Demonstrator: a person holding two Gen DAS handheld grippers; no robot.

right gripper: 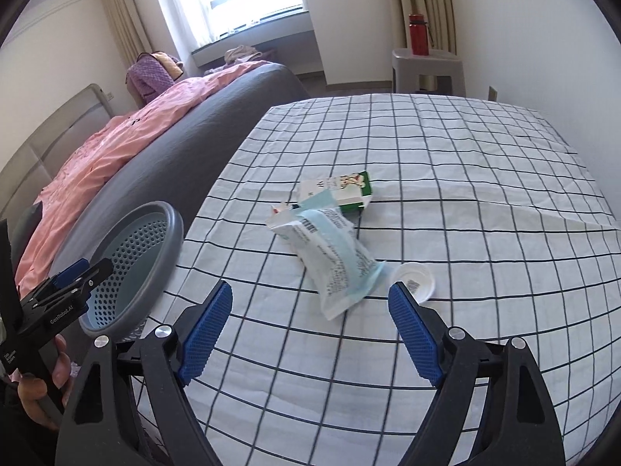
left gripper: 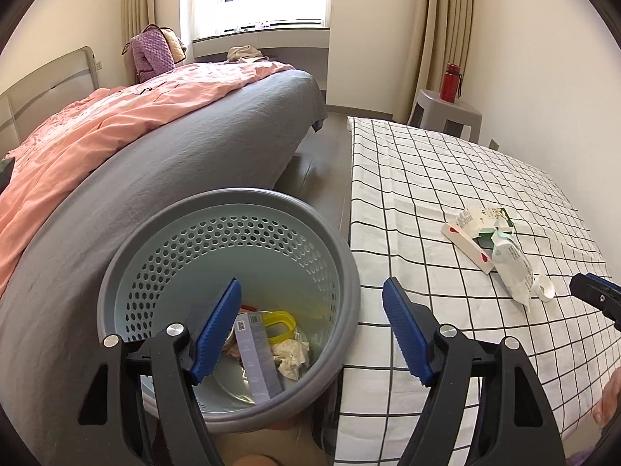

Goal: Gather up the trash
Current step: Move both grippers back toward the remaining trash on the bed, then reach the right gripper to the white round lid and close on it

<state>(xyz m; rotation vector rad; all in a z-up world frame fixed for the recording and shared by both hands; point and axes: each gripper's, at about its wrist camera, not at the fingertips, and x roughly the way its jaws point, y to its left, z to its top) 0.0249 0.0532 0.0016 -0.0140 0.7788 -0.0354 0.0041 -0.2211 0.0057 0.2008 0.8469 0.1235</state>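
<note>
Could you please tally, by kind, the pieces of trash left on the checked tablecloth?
Cartons: 2, a green-and-white carton and a flat white carton with red marks
Plastic wrappers: 1, the white-and-teal wrapper
Lids: 1, the white lid
Total: 4

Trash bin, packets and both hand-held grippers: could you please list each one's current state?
Trash bin: upright, partly filled.
Soft packet: lying on the checked cloth.
Green carton: lying flat.
White lid: loose on cloth.
Left hand-held gripper: open, empty.
Right hand-held gripper: open, empty.
</note>
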